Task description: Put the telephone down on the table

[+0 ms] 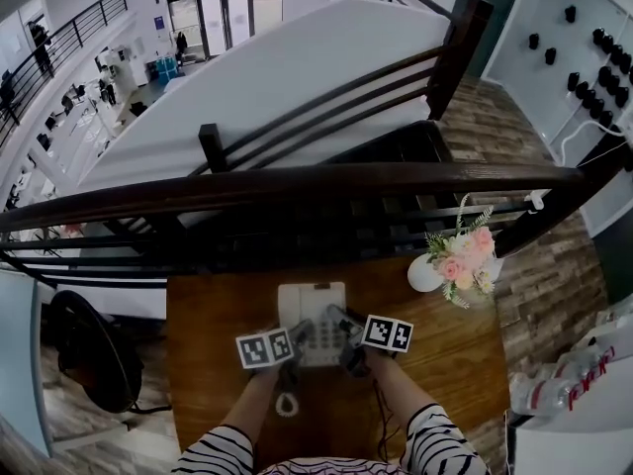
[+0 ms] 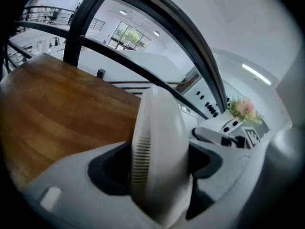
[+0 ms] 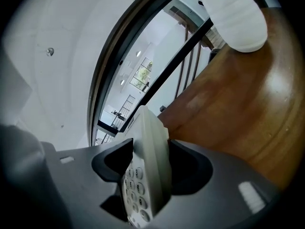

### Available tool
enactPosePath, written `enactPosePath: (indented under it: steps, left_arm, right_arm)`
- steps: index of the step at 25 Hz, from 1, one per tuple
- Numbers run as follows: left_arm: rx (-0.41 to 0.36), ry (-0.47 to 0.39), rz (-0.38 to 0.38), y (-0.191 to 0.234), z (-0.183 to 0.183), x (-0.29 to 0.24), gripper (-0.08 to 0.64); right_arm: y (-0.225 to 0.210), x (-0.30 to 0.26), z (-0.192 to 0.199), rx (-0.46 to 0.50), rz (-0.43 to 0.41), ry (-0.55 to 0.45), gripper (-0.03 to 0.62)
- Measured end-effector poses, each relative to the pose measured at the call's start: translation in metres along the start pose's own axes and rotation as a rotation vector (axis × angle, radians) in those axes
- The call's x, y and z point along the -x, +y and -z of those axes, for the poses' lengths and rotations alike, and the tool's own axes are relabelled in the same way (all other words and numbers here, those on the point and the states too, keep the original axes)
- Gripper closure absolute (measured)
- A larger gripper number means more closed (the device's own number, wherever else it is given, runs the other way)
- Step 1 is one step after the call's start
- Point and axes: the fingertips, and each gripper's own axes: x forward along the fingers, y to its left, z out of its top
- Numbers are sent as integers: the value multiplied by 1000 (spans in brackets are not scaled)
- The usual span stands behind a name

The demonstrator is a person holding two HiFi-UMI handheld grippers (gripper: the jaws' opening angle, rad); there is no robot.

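The telephone (image 1: 312, 325) is held over the middle of the wooden table (image 1: 445, 384) and is gripped from both flanks. The left gripper (image 1: 297, 336) is clamped on its edge at about 8 o'clock and the right gripper (image 1: 343, 330) on the keypad side at about 4 o'clock. Each pair of jaws is spread fairly wide by the pale body wedged between its pads. Whether the base already touches the wood cannot be told from any view. For a clean set-down, both grippers should be lowered together, so that the body is kept level and no corner is landed first. The grip should be released only once the base is judged to rest flat, and both sides should be let go at the same time. The chosen spot should be kept well apart from the vase (image 1: 427, 273) of flowers (image 1: 465, 257) at 2 o'clock. It should also be kept back from the table's far edge at 12 o'clock, beneath the railing (image 1: 297, 181).
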Motion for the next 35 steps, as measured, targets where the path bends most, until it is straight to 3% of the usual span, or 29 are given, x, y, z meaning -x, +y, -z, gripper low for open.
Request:
enactPosePath:
  steps: [18,26,35]
  left_arm:
    - [-35,-8,-26,-3,4,-4,204]
    - [-69,-36,-3,-9,7,11,188]
    - [-82,-93,-25,-20,15,48,176]
  right_arm:
    - [-11,-2,1,-20,13,10,344]
    - [-12,17,4,61,97,-33,336]
    - [10,62,20,133,108,-76,362]
